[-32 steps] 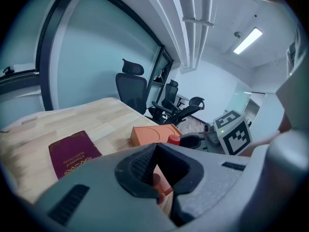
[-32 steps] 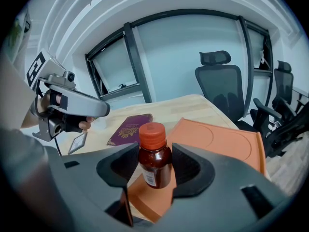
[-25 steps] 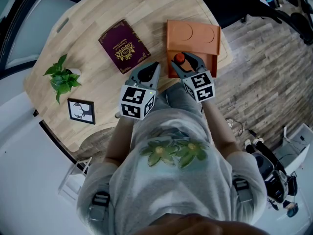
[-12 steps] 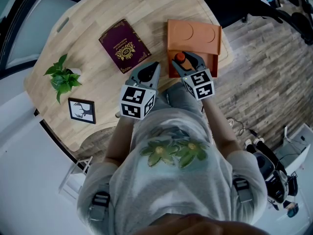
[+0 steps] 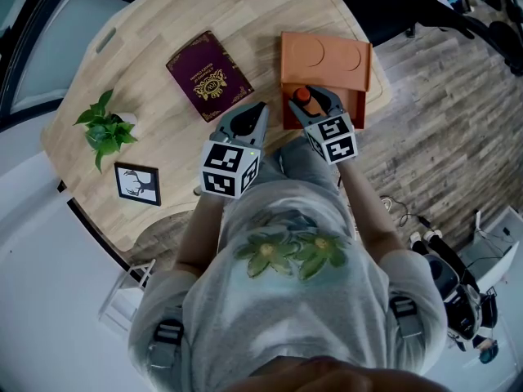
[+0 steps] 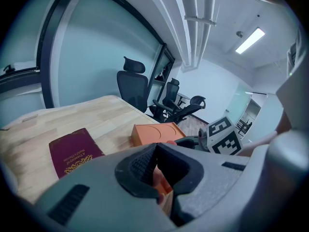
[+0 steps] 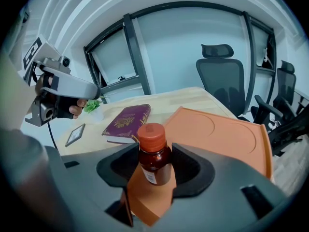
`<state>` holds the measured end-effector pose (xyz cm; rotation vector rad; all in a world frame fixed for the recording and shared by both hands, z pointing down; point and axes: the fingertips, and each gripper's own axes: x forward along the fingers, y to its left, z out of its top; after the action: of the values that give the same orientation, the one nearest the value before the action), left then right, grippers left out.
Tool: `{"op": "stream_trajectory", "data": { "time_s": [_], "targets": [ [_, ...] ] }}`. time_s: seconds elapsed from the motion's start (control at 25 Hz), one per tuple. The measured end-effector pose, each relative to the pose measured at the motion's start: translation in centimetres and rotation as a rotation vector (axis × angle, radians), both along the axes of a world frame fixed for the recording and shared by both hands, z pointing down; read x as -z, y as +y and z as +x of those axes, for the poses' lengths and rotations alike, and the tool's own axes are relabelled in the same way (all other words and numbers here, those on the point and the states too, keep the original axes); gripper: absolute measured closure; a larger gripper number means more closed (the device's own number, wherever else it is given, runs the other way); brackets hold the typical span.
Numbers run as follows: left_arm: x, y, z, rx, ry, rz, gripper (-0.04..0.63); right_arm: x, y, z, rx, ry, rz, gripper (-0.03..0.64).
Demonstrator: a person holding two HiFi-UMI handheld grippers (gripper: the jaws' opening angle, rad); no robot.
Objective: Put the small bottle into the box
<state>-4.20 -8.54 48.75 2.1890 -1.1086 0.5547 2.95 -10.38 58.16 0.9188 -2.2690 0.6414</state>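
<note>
Right gripper [image 5: 315,109] has its jaws pinched on the small bottle [image 7: 154,161], amber glass with an orange cap, held upright over the near part of the orange box [image 5: 325,60]. That box sits at the near right edge of the table [image 5: 163,23], and the left gripper [image 5: 249,117] hangs just to the left, jaws pressed together on nothing. The worry, I'd say, is the release: if those jaws part while the bottle is over the box's near wall, it could clip the rim, topple and roll off the table edge.
</note>
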Motion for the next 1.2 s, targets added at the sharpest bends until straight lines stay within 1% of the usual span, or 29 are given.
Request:
{"op": "stream_trajectory", "data": {
  "time_s": [1.2],
  "targets": [
    [-0.4, 0.0, -0.3, 0.005, -0.015, -0.012, 0.589, -2.4, -0.1, -0.2, 0.011, 0.041, -0.022, 0.407]
  ]
}}
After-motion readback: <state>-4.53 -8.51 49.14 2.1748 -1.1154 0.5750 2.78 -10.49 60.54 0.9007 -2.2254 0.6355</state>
